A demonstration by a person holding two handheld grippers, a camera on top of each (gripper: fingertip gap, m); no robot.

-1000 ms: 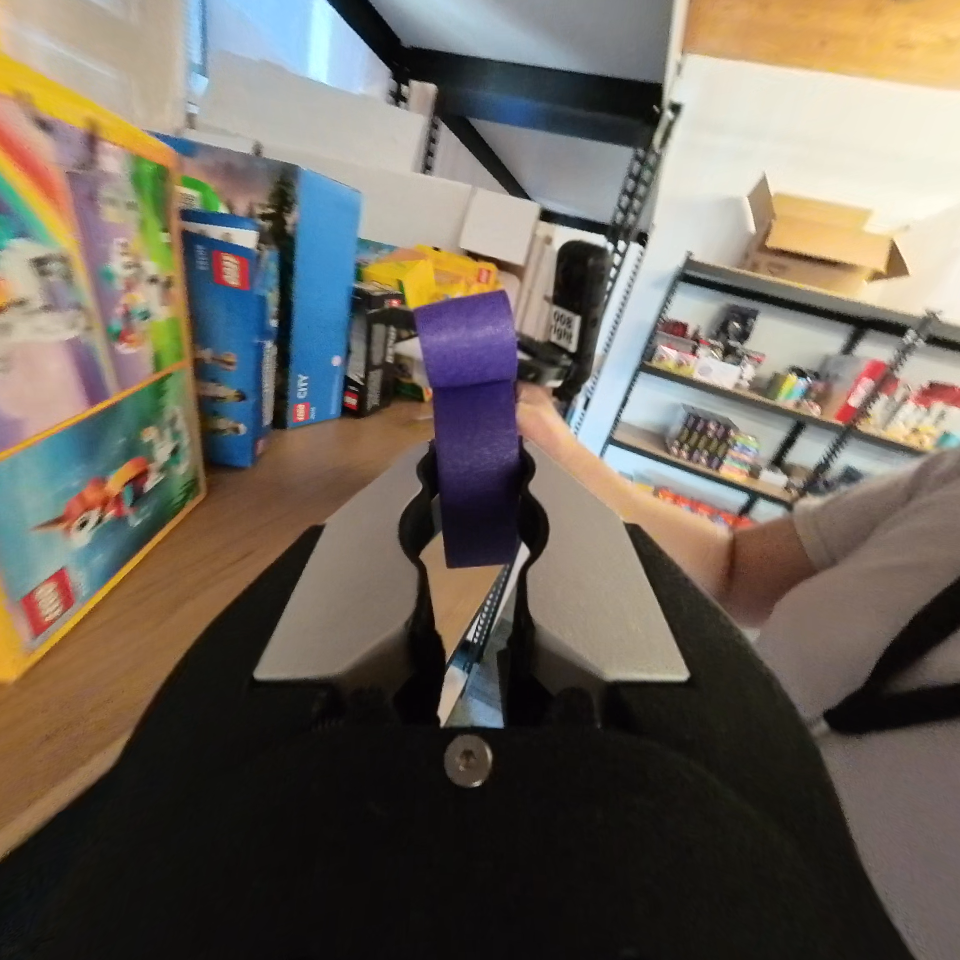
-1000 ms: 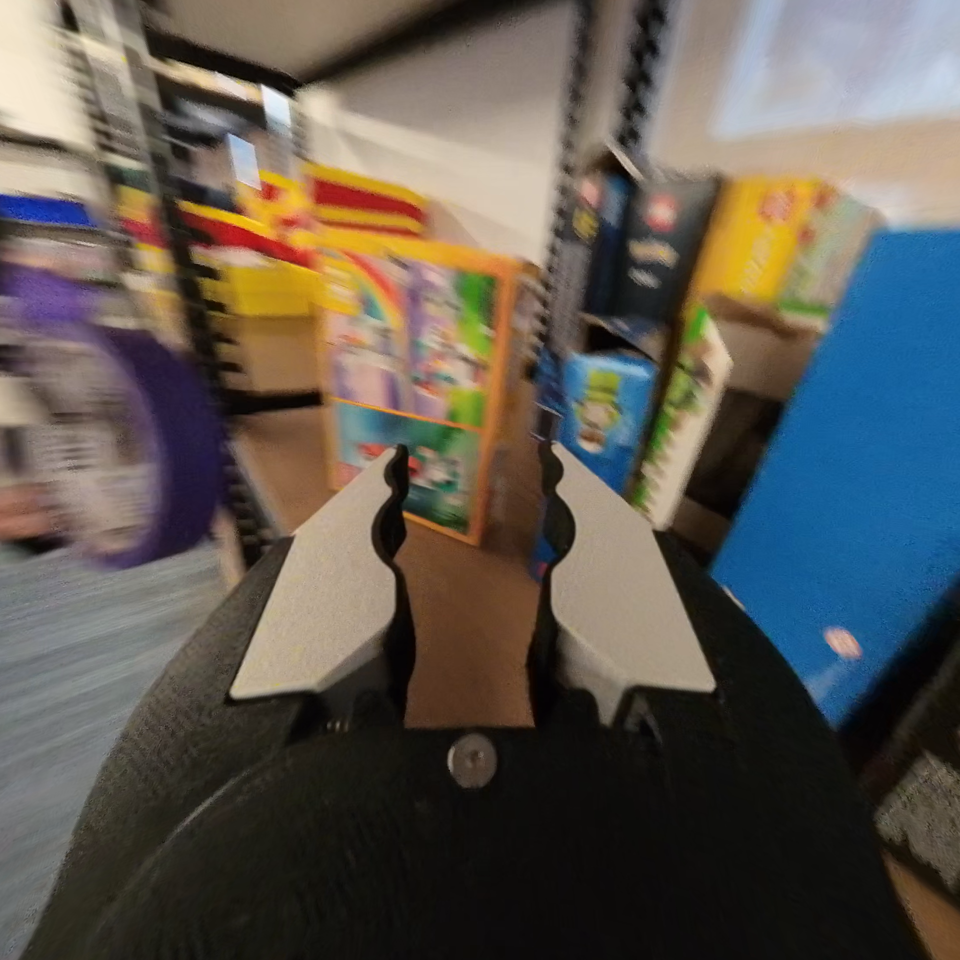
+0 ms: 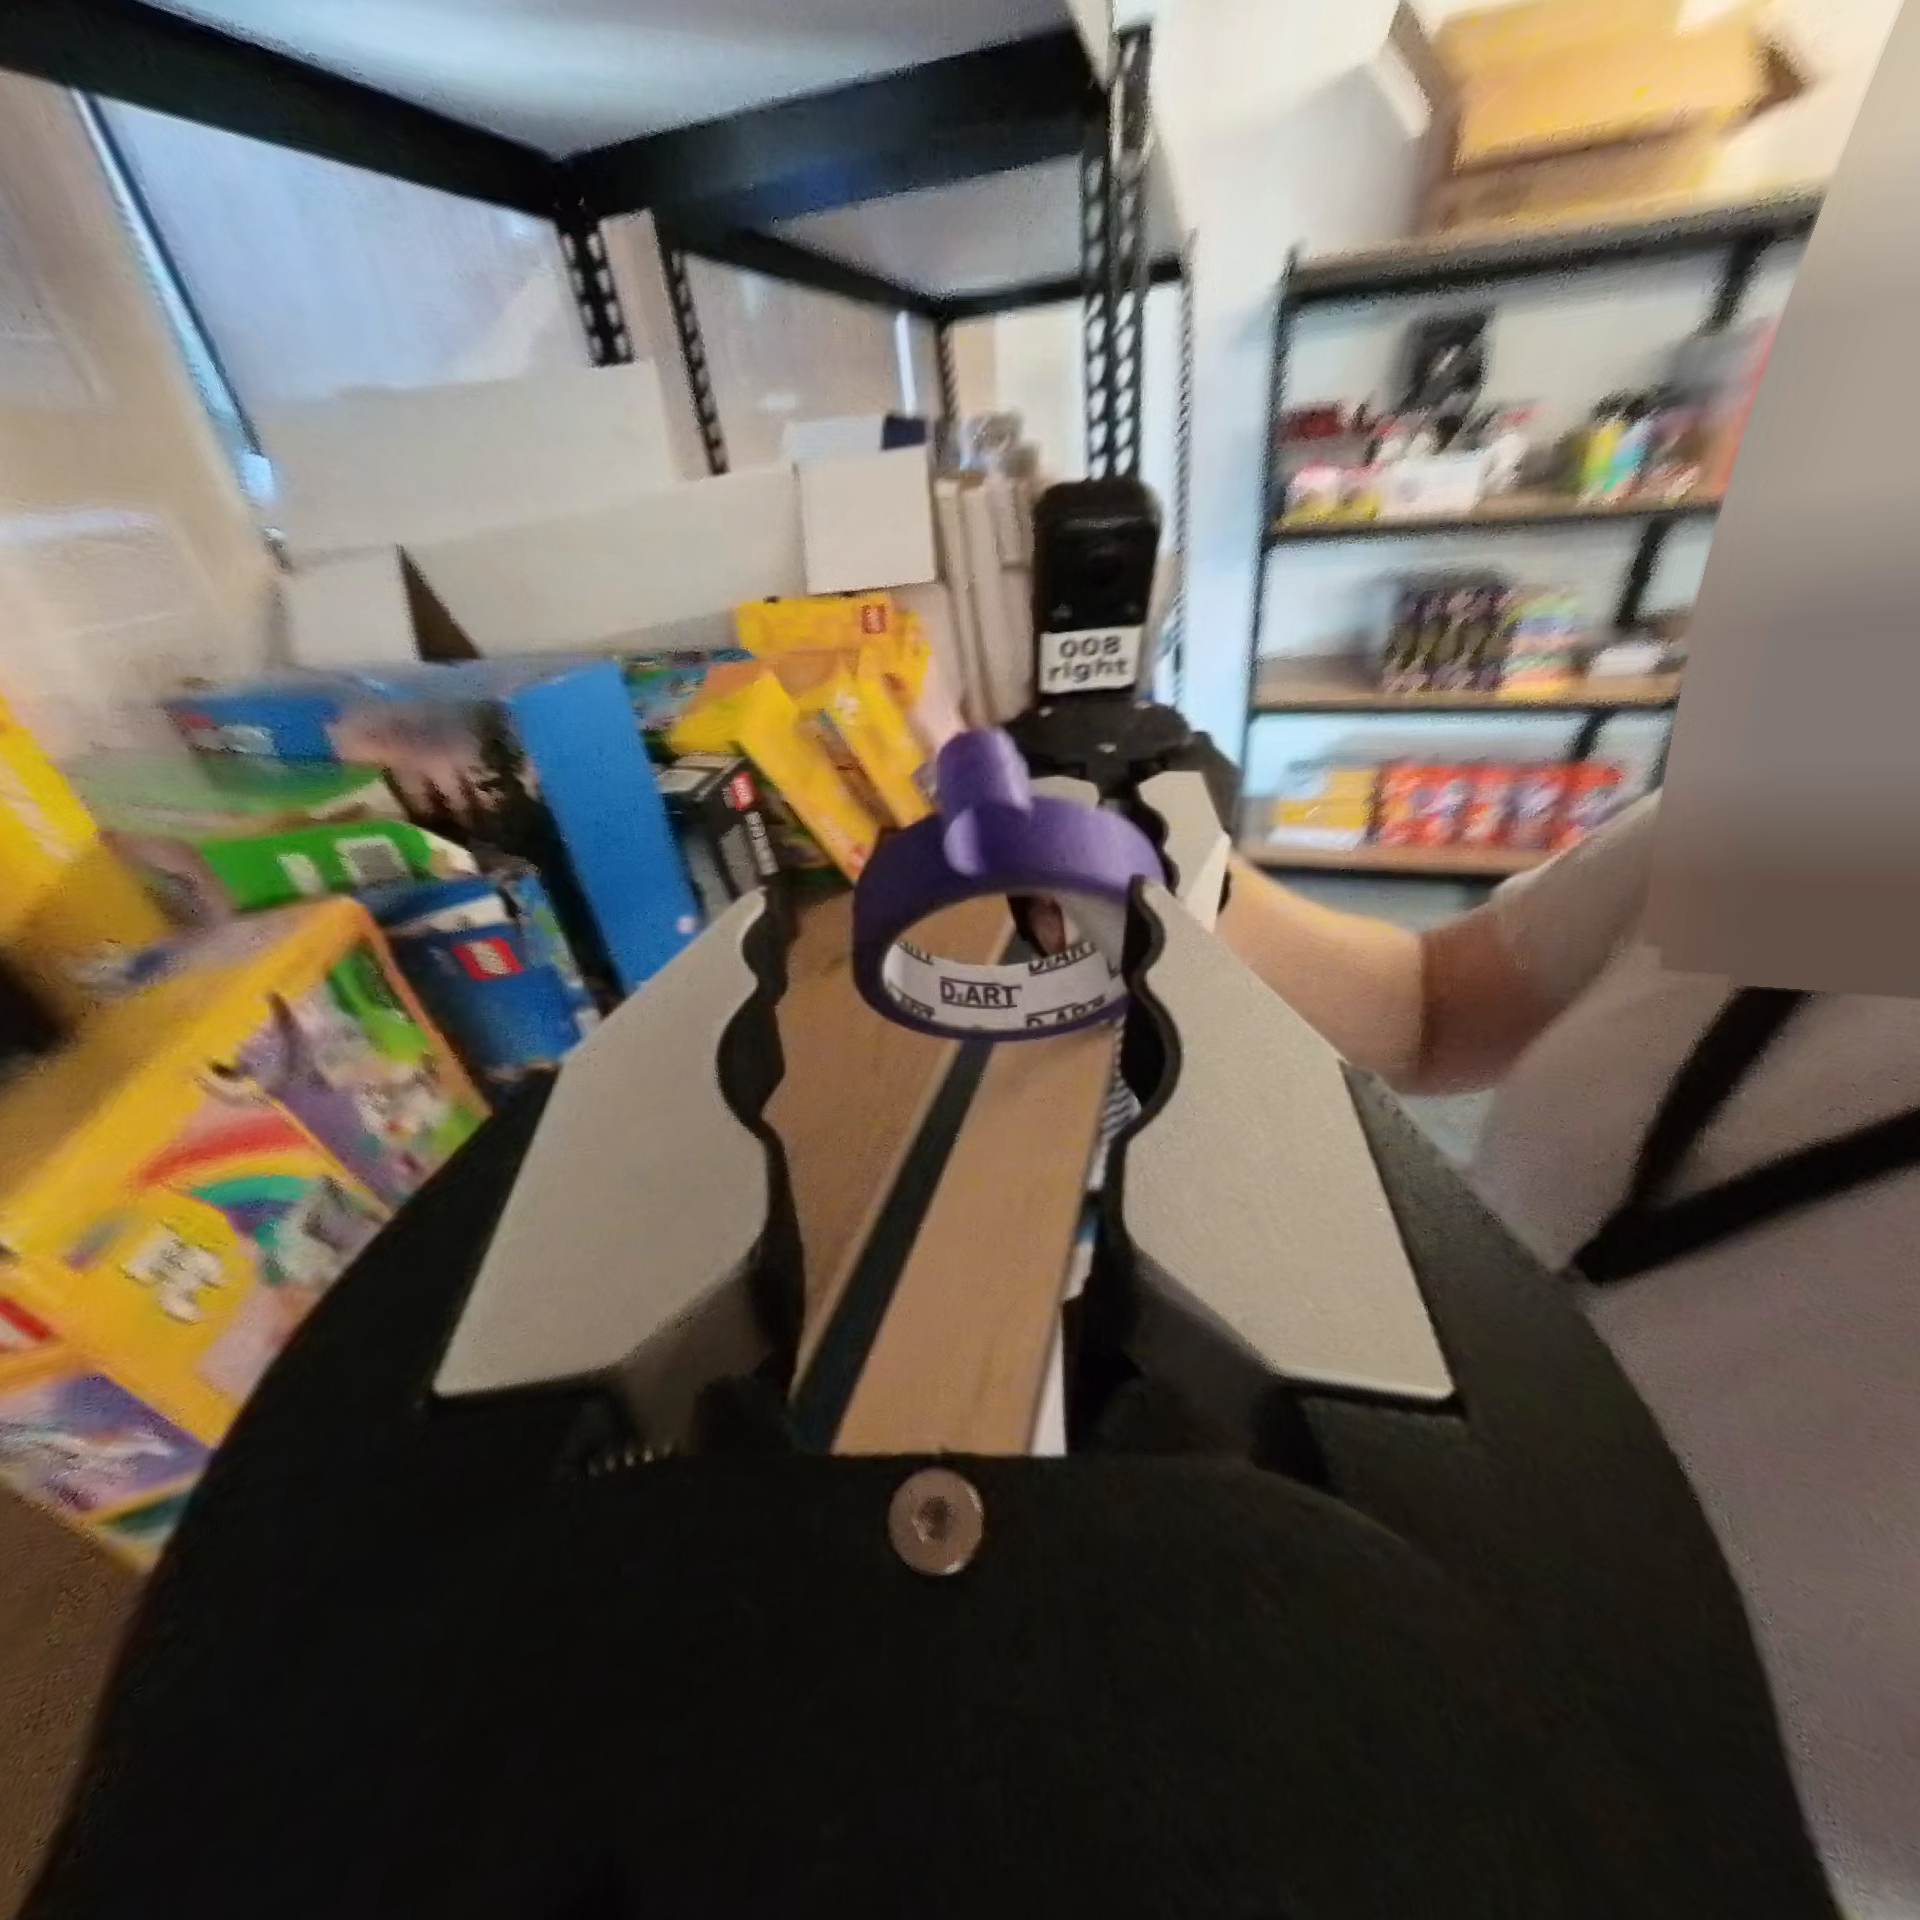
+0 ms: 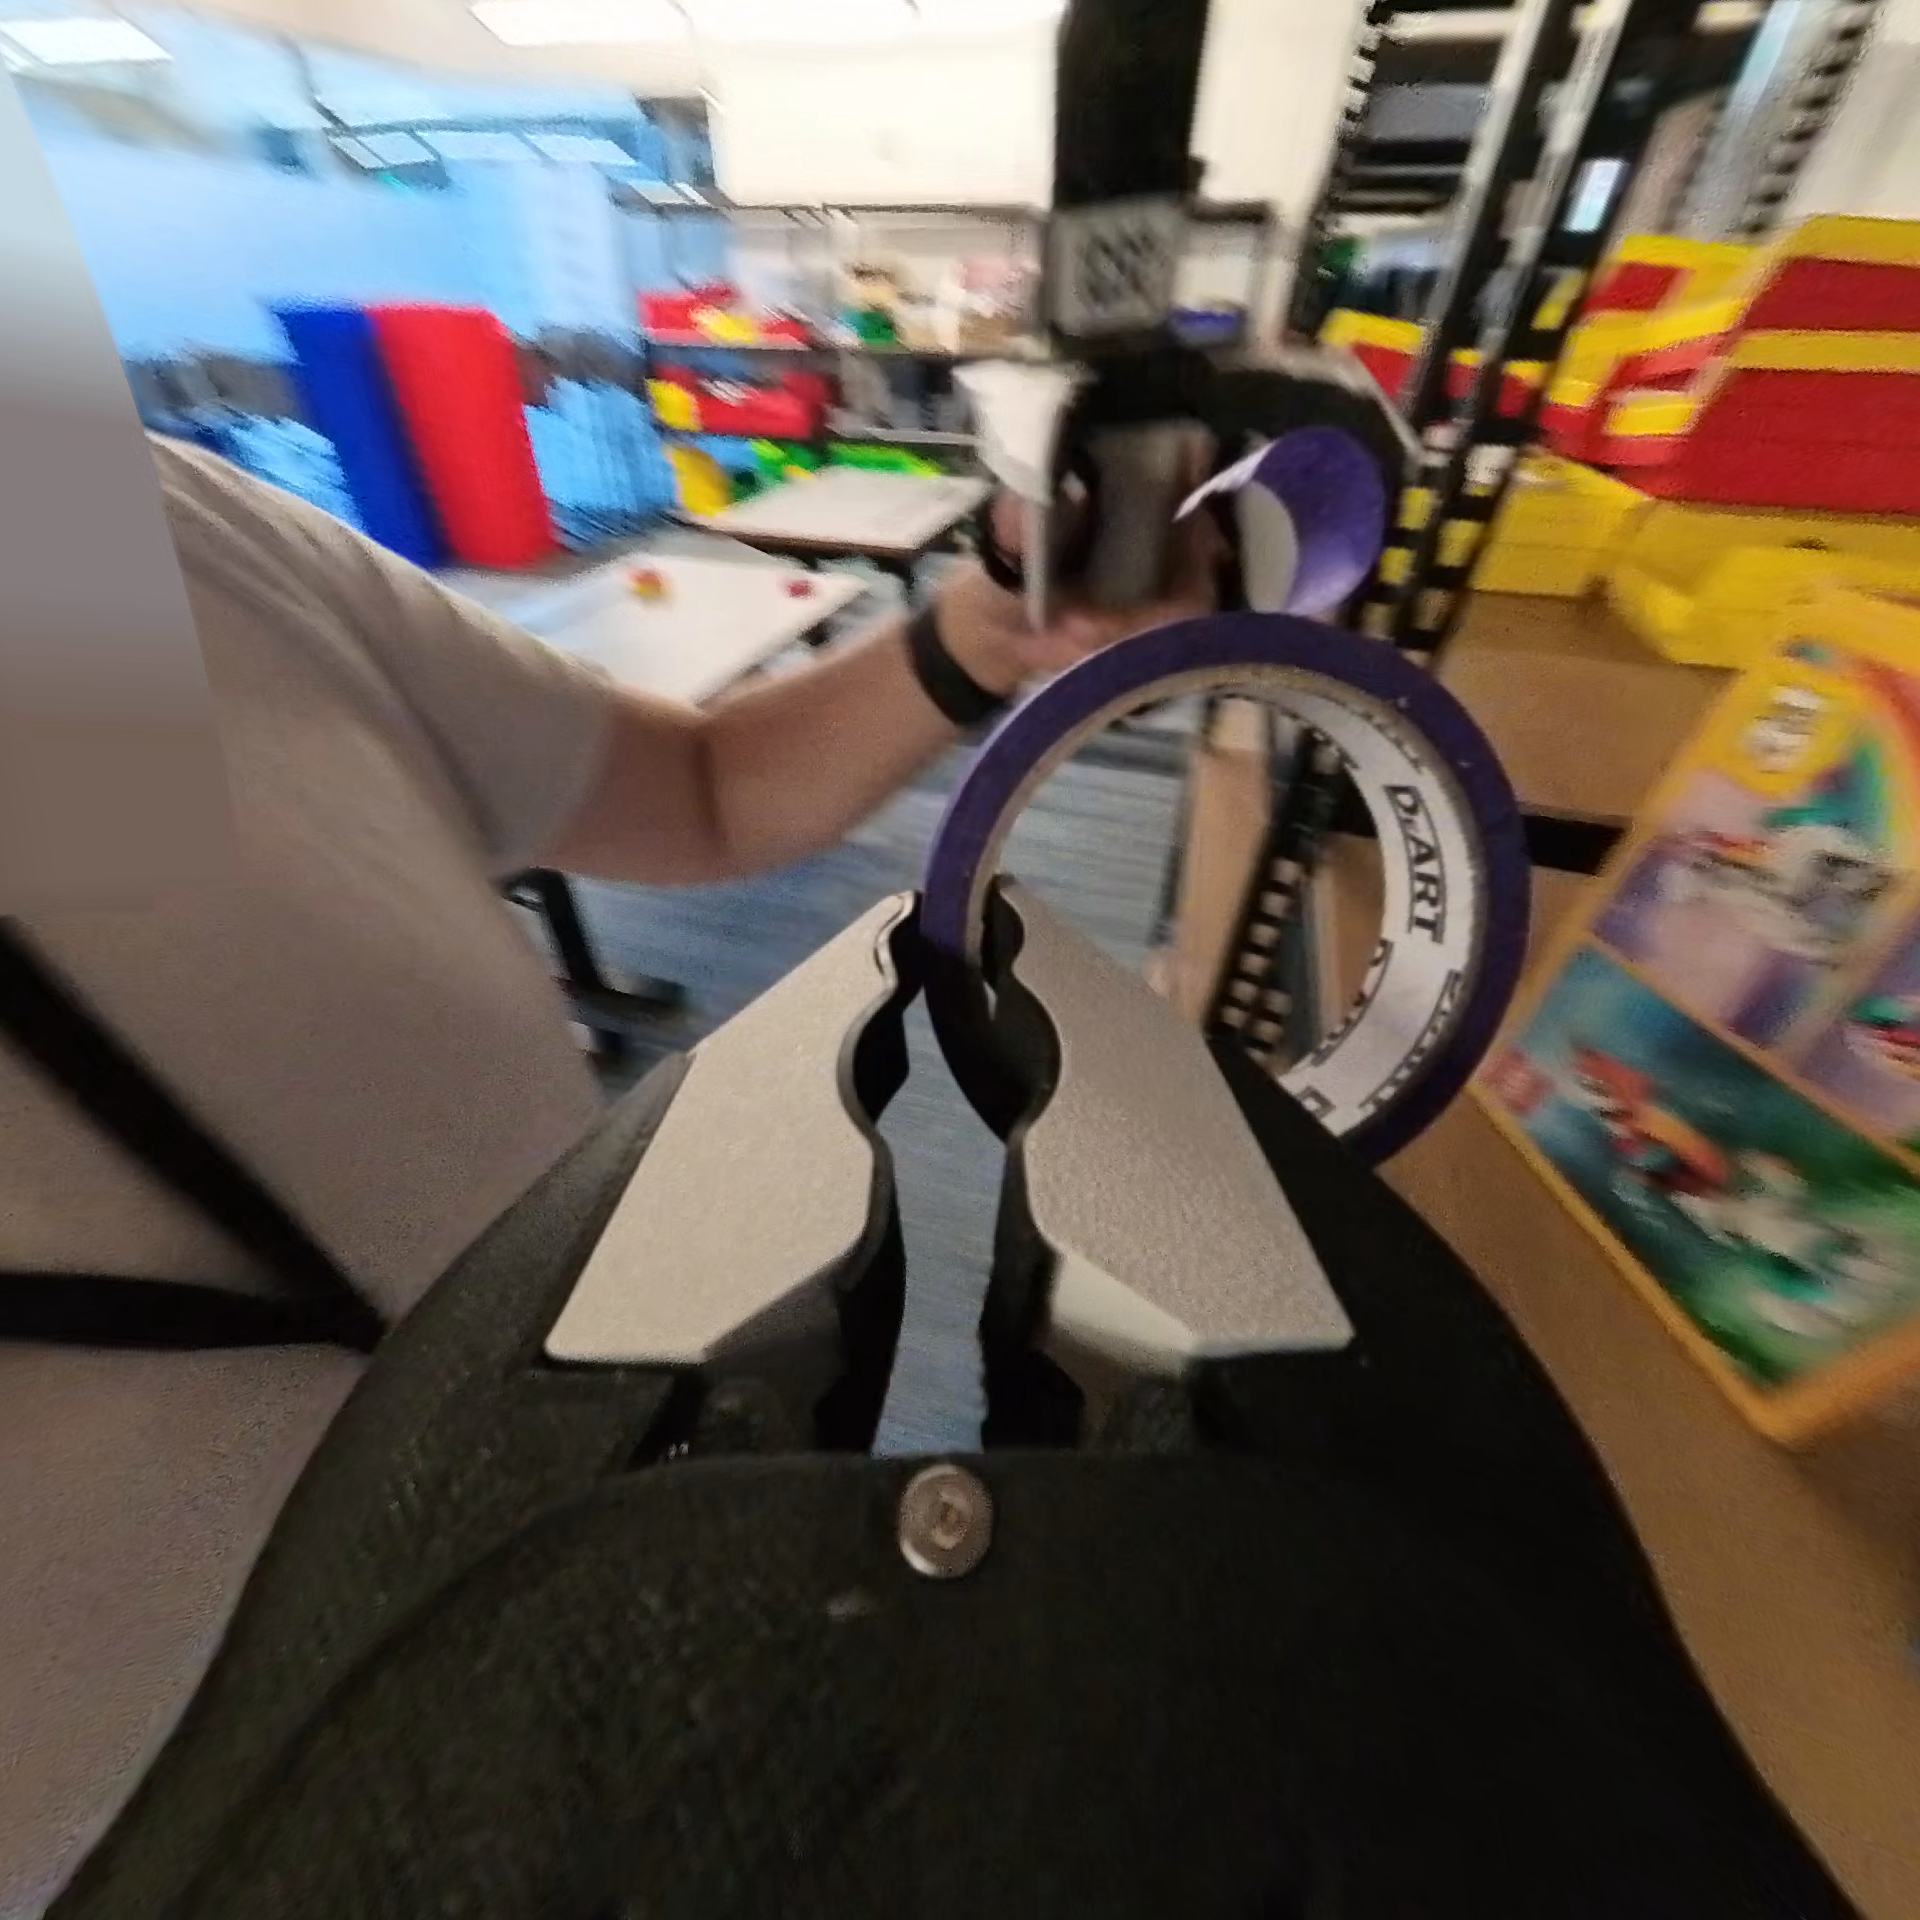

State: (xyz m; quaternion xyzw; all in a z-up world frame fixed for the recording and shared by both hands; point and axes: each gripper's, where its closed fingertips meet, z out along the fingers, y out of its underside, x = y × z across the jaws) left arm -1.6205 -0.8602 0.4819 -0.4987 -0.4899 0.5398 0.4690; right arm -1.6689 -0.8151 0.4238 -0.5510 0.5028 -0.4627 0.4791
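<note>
Right wrist view: right gripper (image 4: 951,925) clamps purple tape roll (image 4: 1226,883).

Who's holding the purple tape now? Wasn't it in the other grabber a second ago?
Yes, it swapped. A second ago the left gripper pinched the purple tape roll and the right gripper was open and empty. Now the right gripper is shut on the roll's rim, and the left gripper has opened and let go. The roll's loose end still sticks up. The toy boxes and the wooden shelf look unmoved.
</note>
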